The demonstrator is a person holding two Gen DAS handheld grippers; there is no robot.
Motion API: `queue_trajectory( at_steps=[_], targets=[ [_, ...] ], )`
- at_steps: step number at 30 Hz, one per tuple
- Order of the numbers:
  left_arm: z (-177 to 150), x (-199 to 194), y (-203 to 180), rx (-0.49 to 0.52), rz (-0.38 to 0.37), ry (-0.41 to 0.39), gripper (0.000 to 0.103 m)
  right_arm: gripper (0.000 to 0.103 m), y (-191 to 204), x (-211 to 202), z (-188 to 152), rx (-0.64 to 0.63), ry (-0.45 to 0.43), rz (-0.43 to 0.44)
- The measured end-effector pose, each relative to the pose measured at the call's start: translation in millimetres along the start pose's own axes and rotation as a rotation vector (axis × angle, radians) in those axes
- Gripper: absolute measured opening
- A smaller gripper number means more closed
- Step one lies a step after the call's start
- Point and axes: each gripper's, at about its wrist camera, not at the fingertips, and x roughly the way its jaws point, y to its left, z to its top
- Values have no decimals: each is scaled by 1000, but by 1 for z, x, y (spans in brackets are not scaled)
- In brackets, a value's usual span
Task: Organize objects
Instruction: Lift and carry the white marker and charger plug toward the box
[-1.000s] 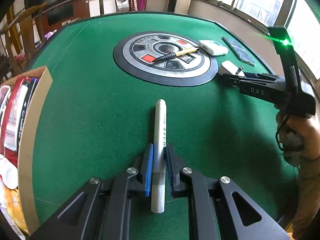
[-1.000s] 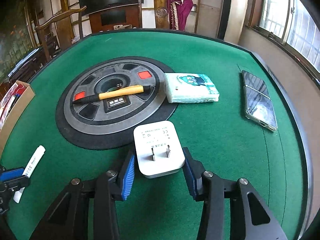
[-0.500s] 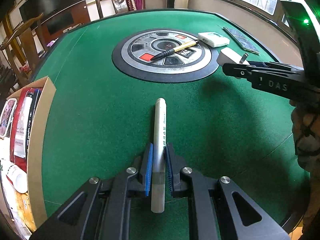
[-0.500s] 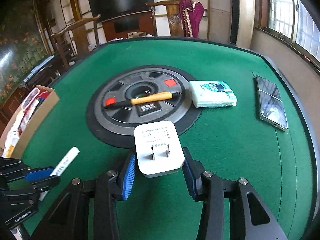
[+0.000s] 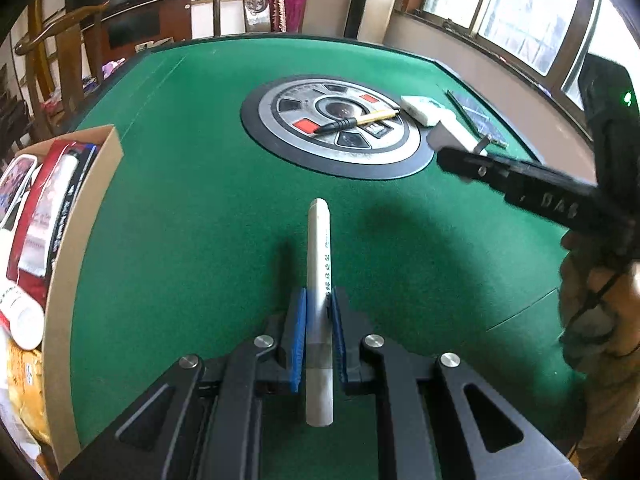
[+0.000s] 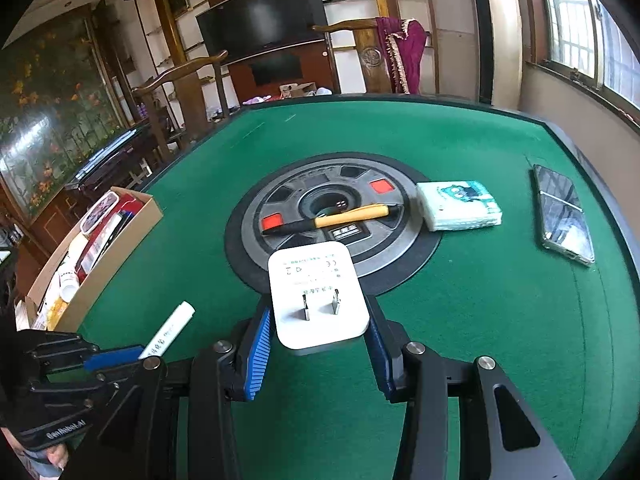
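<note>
Lying across the grey hub (image 6: 332,216) of the green table (image 6: 460,340) is a yellow pen (image 6: 340,218), with a tissue pack (image 6: 458,205) just beside the hub and a phone (image 6: 564,212) near the table's edge; a box (image 5: 66,240) of items sits at the opposite edge. The left gripper (image 5: 318,320) pinches a white tube (image 5: 319,280) that juts forward above the felt. The right gripper (image 6: 318,320) clamps a white charger (image 6: 316,292), prongs up, off the table.

Both wrist cameras look steeply down along their fingers toward the round hub (image 5: 336,128) (image 6: 332,224) (shared mid-table), the left from farther back.
</note>
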Motion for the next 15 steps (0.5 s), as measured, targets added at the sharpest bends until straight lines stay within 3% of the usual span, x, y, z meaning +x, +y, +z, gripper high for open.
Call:
queue_trajectory(
  at_steps=[15],
  targets=[
    [0,-23,33,-138,-92,-34,12,47,19,0,-11,4,10,57]
  ],
)
